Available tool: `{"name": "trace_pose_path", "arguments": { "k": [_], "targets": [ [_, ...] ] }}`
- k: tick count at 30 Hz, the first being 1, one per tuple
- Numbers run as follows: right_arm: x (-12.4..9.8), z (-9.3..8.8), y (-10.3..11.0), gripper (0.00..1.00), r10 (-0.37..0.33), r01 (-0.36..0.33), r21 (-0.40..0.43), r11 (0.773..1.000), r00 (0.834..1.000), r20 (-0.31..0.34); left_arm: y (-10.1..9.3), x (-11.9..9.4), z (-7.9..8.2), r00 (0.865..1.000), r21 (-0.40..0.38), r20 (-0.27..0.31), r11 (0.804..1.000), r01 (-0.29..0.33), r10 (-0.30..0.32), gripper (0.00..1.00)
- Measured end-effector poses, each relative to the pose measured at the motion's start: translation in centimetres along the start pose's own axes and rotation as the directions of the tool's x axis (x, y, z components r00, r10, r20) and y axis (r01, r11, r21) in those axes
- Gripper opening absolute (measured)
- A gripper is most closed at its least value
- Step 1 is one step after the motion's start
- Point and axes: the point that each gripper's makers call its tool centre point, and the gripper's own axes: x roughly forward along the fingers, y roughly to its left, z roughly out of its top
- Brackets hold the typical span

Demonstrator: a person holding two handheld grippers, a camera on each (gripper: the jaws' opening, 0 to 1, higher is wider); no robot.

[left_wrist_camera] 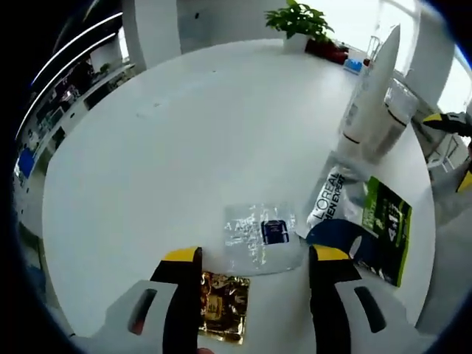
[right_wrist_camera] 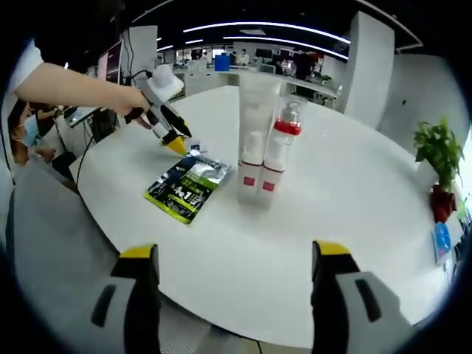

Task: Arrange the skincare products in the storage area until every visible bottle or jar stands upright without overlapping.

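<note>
A tall white tube [right_wrist_camera: 253, 140] and a clear bottle with a red collar [right_wrist_camera: 282, 144] stand upright, touching side by side, at the middle of the round white table [right_wrist_camera: 346, 199]. In the left gripper view the same pair [left_wrist_camera: 376, 96] rises at the upper right. A green-and-black L'Oreal sachet [left_wrist_camera: 365, 221] lies flat, with a clear sachet bearing a dark blue label [left_wrist_camera: 263, 236] and a gold sachet [left_wrist_camera: 223, 304] next to it. My left gripper [left_wrist_camera: 255, 254] is open just above the clear sachet, holding nothing. My right gripper [right_wrist_camera: 236, 251] is open over the near table edge, well short of the bottles.
A potted plant [right_wrist_camera: 435, 147] and a small blue item [right_wrist_camera: 441, 240] sit near the far rim of the table. A hand holds the left gripper [right_wrist_camera: 173, 140] over the green sachet [right_wrist_camera: 186, 188]. A seated person in a mask is at the left. Office desks stand behind.
</note>
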Motion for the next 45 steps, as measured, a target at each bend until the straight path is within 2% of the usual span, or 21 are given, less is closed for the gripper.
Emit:
{"name": "trace_pose_path", "arguments": {
  "k": [4, 8, 10, 19, 22, 26, 27, 28, 29, 30, 31, 33, 35, 39, 45],
  "targets": [
    [0.0, 0.0, -0.2, 0.85, -0.005, 0.005, 0.014, 1.000, 1.000, 0.006, 0.4, 0.0, -0.1, 1.000, 0.019, -0.009, 1.000, -0.022, 0.022, 0.49],
    [-0.1, 0.1, -0.3, 0.85, -0.007, 0.006, 0.028, 1.000, 1.000, 0.012, 0.5, 0.0, -0.1, 1.000, 0.025, -0.001, 0.999, -0.020, 0.020, 0.47],
    [-0.1, 0.1, -0.4, 0.85, -0.009, 0.008, 0.032, 0.999, 1.000, 0.015, 0.5, 0.0, 0.0, 1.000, 0.032, 0.003, 0.999, -0.015, 0.015, 0.39],
    [-0.1, 0.2, -0.5, 0.84, -0.010, 0.009, 0.044, 0.999, 1.000, 0.022, 0.6, -0.6, 0.3, 0.999, 0.072, -0.003, 0.997, -0.040, 0.040, 0.38],
    [-0.2, 0.3, -0.6, 0.84, -0.013, 0.011, 0.052, 0.999, 1.000, 0.028, 0.4, -1.3, 0.9, 0.999, 0.068, 0.017, 0.997, -0.030, 0.029, 0.38],
    [-0.3, 0.4, -0.7, 0.84, -0.018, 0.016, 0.057, 0.998, 0.999, 0.036, 0.2, -2.4, 1.5, 0.999, 0.102, 0.032, 0.995, -0.018, 0.015, 0.37],
    [-0.3, 0.4, -0.7, 0.84, -0.018, 0.016, 0.059, 0.998, 0.999, 0.037, 0.2, -2.9, 1.5, 1.000, 0.125, 0.028, 0.992, -0.015, 0.011, 0.09],
    [-0.3, 0.5, -0.7, 0.84, -0.019, 0.016, 0.059, 0.998, 0.999, 0.039, 0.2, -3.3, 2.0, 0.998, 0.150, 0.055, 0.989, -0.017, 0.009, 0.02],
    [-0.3, 0.5, -0.7, 0.84, -0.020, 0.017, 0.061, 0.998, 0.999, 0.042, -0.5, -3.2, 4.0, 0.987, 0.146, 0.162, 0.989, 0.000, -0.024, 0.08],
    [-0.3, 0.5, -0.7, 0.84, -0.020, 0.017, 0.061, 0.998, 0.999, 0.044, 0.0, -4.1, 2.7, 0.996, 0.117, 0.084, 0.993, -0.025, 0.015, 0.04],
    [-0.3, 0.5, -0.7, 0.84, -0.019, 0.017, 0.063, 0.998, 0.999, 0.045, 0.2, -4.3, 2.6, 0.997, 0.117, 0.073, 0.992, -0.037, 0.028, 0.00],
    [-0.4, 0.6, -0.7, 0.84, -0.020, 0.017, 0.062, 0.998, 0.999, 0.049, 0.2, -4.8, 2.5, 0.997, 0.123, 0.076, 0.992, -0.036, 0.027, 0.01],
    [-0.4, 0.6, -0.7, 0.84, -0.019, 0.016, 0.062, 0.998, 0.999, 0.050, -0.2, -5.1, 2.2, 0.998, 0.111, 0.066, 0.994, -0.019, 0.012, 0.07],
    [-0.3, 0.6, -0.6, 0.84, -0.017, 0.014, 0.058, 0.998, 0.999, 0.049, -0.1, -5.4, 1.6, 0.998, 0.131, 0.056, 0.991, -0.031, 0.024, 0.19],
    [-0.3, 0.6, -0.6, 0.84, -0.016, 0.013, 0.055, 0.998, 0.999, 0.045, 0.7, -4.8, 1.6, 0.996, 0.065, 0.066, 0.996, -0.063, 0.059, 0.37]
  ]
}}
